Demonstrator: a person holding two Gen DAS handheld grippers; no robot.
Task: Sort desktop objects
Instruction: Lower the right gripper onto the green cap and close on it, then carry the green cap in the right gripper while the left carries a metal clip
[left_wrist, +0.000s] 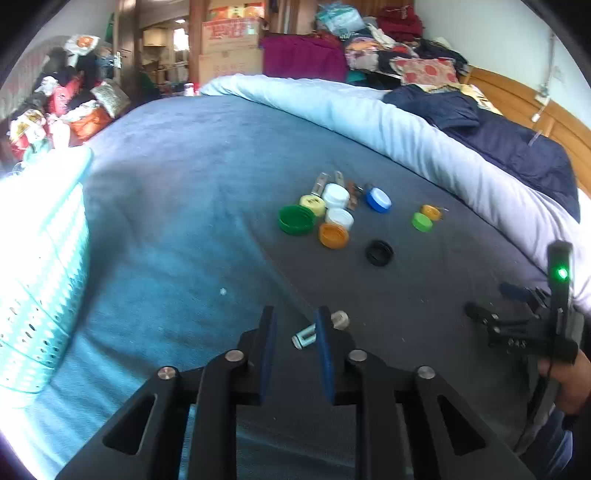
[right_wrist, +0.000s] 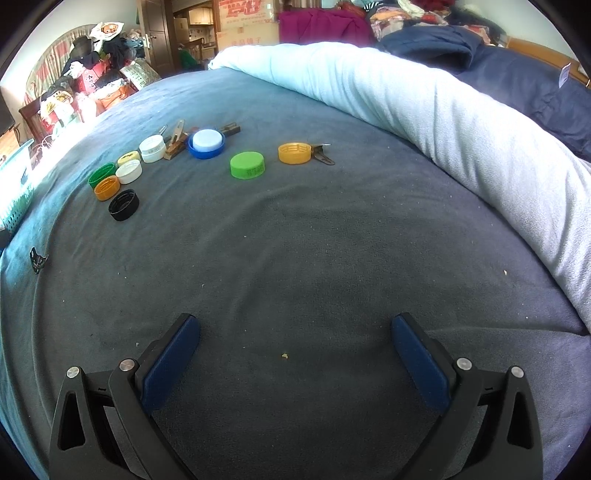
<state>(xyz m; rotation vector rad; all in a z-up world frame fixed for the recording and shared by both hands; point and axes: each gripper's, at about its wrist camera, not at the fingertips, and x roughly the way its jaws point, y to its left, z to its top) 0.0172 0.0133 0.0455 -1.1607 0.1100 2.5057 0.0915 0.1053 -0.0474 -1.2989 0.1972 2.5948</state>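
A: Caps (right_wrist: 129, 171) lie clustered on the grey blanket (right_wrist: 295, 258), far from both grippers; the black cap (right_wrist: 124, 205) sits nearest, the green cap (right_wrist: 247, 165) and an orange cap (right_wrist: 294, 153) a little apart to the right, the blue cap (right_wrist: 205, 144) behind them among some clips (right_wrist: 176, 138).

B: And the room around them?

A: Wide bare blanket between the caps and the right gripper (right_wrist: 295, 332); a rolled pale quilt (right_wrist: 443, 122) bounds the far and right side; a teal basket (left_wrist: 40, 266) stands at the left edge.

B: The left gripper (left_wrist: 295, 332)?

A: Its pads are drawn near together with a narrow gap; a small pale clip (left_wrist: 304, 336) lies on the blanket at that gap, part hidden behind the right pad; I cannot tell whether the pads press it; a small cream cap (left_wrist: 340, 319) lies just beyond.

B: The right one?

A: Fingers spread wide, nothing between them; it tilts down over bare blanket; in the left view a hand (left_wrist: 565, 380) grips its handle at the right edge.
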